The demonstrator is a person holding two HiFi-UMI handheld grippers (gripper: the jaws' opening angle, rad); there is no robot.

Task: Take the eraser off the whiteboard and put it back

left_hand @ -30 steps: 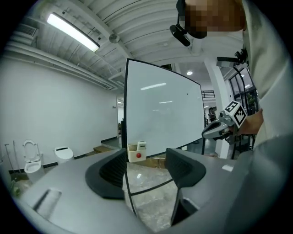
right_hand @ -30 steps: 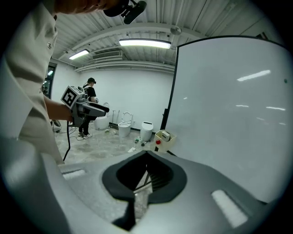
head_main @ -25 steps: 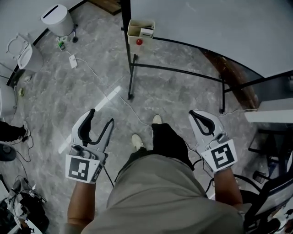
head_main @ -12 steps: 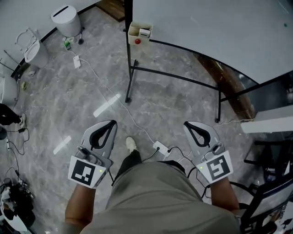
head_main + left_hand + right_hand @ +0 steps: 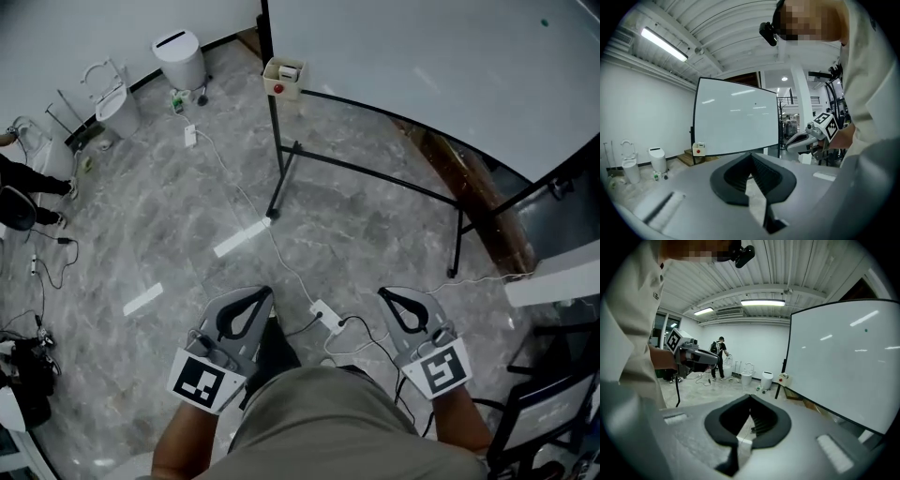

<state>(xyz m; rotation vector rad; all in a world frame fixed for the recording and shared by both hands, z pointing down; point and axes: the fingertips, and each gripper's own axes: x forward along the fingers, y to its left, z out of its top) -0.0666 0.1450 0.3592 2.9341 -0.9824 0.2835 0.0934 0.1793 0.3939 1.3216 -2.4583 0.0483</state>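
The eraser itself is too small to make out; it probably sits in the cream box (image 5: 284, 77) at the whiteboard (image 5: 422, 56)'s lower corner, at twelve o'clock in the head view. It would be best to stop squarely before it and open one gripper early. The left gripper (image 5: 266, 292) at seven o'clock and the right gripper (image 5: 382, 293) at five are pressed together, empty. A second ago the left jaws stood spread.
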